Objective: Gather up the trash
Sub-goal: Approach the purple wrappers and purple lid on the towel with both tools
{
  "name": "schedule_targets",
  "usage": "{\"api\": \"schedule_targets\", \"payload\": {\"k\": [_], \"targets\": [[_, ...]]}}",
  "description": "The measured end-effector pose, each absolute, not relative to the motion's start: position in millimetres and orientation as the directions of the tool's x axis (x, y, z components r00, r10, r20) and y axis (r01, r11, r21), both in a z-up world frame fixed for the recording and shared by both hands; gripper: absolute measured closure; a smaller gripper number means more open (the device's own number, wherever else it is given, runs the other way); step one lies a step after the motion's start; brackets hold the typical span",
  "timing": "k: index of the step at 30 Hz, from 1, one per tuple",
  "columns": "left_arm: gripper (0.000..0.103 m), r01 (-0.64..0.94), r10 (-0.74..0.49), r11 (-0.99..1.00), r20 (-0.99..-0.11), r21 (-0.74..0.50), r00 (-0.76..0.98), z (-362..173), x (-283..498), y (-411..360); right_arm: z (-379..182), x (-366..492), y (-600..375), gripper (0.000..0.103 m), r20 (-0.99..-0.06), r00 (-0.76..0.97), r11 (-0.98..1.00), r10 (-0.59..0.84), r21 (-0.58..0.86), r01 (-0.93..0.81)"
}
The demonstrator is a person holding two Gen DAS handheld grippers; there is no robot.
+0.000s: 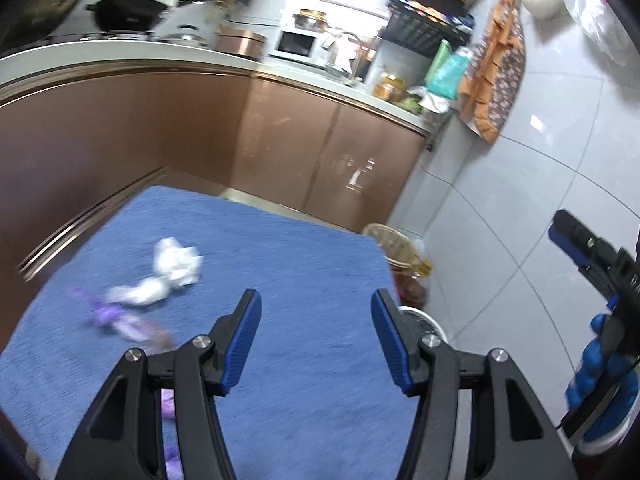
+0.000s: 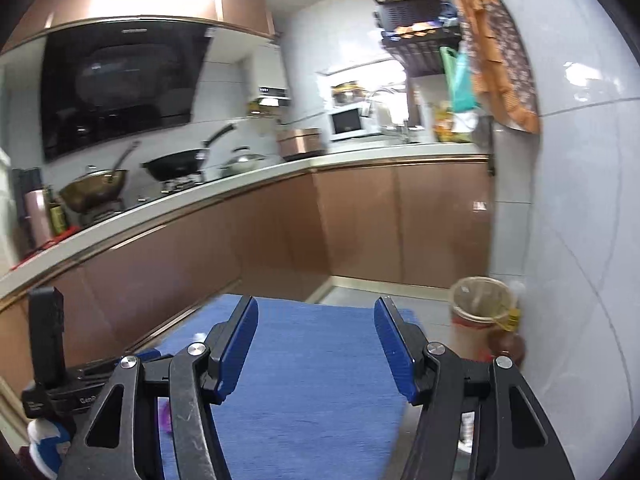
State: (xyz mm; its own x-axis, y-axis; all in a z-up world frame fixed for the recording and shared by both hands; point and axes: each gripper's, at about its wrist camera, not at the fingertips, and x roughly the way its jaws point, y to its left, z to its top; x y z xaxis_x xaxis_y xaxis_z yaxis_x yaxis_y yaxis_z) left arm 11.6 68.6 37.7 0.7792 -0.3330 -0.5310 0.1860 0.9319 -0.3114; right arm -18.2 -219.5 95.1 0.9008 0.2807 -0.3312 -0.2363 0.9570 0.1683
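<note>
Left gripper: lower centre of the left wrist view, above the blue cloth; jaws apart, nothing between them.
Right gripper: lower centre of its own view, jaws likewise apart and empty, aimed across the cloth toward the cabinets.
Trash: left of centre on the cloth, one crumpled white tissue, one smaller white wad just beside it, one purple wrapper; more purple shows low behind the left gripper, too hidden to count.
Bin: one lined basket at right, against the wall, likely so pieces can be dropped in.
Why raised: probably both tools are lining up for a pick.
</note>
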Motion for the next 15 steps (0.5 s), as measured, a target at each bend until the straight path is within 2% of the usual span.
{"api": "schedule_targets", "payload": {"k": [11, 15], "targets": [[0.047, -0.032, -0.148, 0.953, -0.555, -0.301, 0.818, 9, -68, 179, 111, -53, -167, 0.041, -0.304, 0.849, 0.902, 0.431, 0.162, -0.4], [0.042, -0.062, -0.128, 0.951, -0.571, -0.302, 0.811, -7, -89, 193, 111, -61, -153, 0.04, -0.306, 0.831, 0.885, 0.465, 0.155, -0.438]]}}
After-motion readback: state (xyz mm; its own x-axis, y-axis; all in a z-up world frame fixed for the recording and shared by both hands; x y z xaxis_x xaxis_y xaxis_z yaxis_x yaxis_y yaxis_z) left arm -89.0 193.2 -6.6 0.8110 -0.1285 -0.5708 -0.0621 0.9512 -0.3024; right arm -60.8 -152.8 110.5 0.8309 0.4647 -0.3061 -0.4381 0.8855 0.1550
